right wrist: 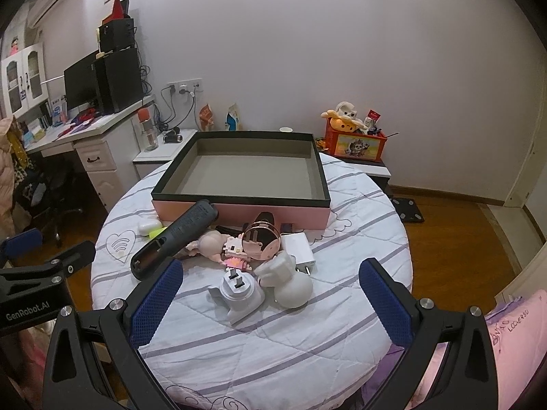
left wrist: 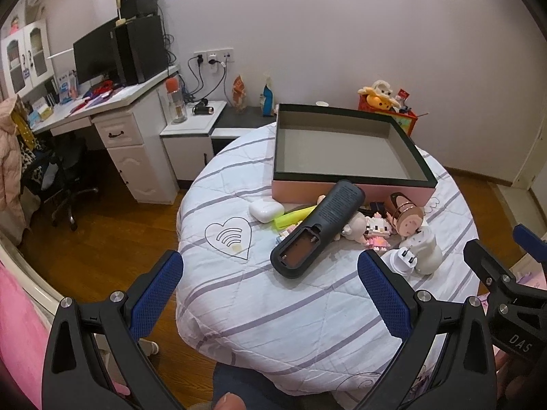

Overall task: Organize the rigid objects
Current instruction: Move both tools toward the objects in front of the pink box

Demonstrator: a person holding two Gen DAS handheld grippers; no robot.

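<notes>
A pink box with a dark rim [left wrist: 352,189] [right wrist: 239,210] stands empty at the far side of a round table. In front of it lies a pile: a black remote [left wrist: 318,225] [right wrist: 177,235] with its battery bay open, a white earbud case [left wrist: 266,210] [right wrist: 148,226], a yellow highlighter [left wrist: 294,217], a pink block figure [left wrist: 377,230] [right wrist: 236,256], a rose-gold round object [left wrist: 407,217] [right wrist: 261,239], a white plug adapter [left wrist: 403,261] [right wrist: 239,290] and a white round gadget [left wrist: 427,251] [right wrist: 290,285]. My left gripper [left wrist: 270,290] and right gripper [right wrist: 270,294] are open and empty, near the table's front.
The table has a striped white quilt [left wrist: 273,307] [right wrist: 273,335]. A white desk [left wrist: 112,109] with a monitor and an office chair [left wrist: 65,184] stand at left. A red toy crate [right wrist: 355,143] sits behind the box. Wooden floor lies around.
</notes>
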